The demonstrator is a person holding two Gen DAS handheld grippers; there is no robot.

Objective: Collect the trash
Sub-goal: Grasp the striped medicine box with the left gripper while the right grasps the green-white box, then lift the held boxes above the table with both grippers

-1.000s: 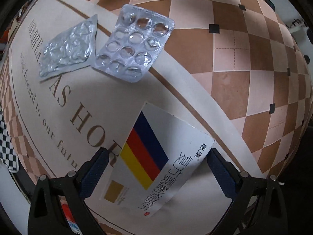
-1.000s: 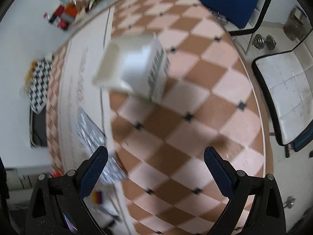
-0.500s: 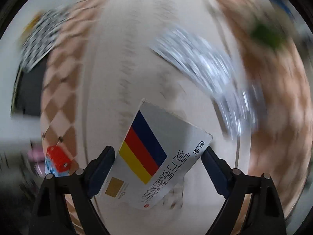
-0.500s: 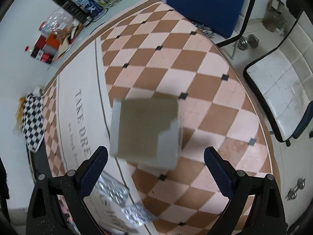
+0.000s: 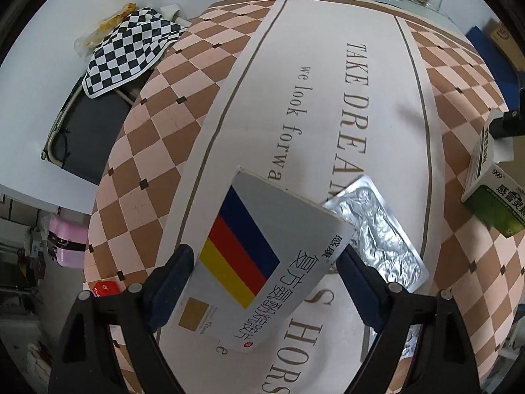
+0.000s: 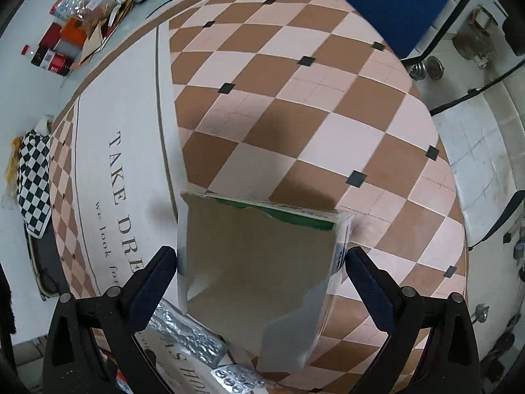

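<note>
My left gripper (image 5: 264, 275) is shut on a white medicine box (image 5: 256, 262) with blue, red and yellow stripes, held above the table. A silver blister pack (image 5: 377, 229) lies on the cloth just right of it. My right gripper (image 6: 259, 272) is shut on an opened green and white medicine carton (image 6: 259, 269), seen from its open end. That carton shows at the right edge of the left wrist view (image 5: 489, 197). Blister packs (image 6: 187, 331) lie below the carton in the right wrist view.
The table has a checkered brown and pink cloth (image 6: 295, 98) with a white lettered band. A black and white checked cloth (image 5: 128, 49) hangs over a chair at the far left. Bottles and packets (image 6: 75, 32) crowd the far end. A white chair (image 6: 485, 170) stands at the right.
My left gripper closed on the striped box, lifted it off the cloth and swung round. The green carton went from lying on the table to being between my right gripper's fingers.
</note>
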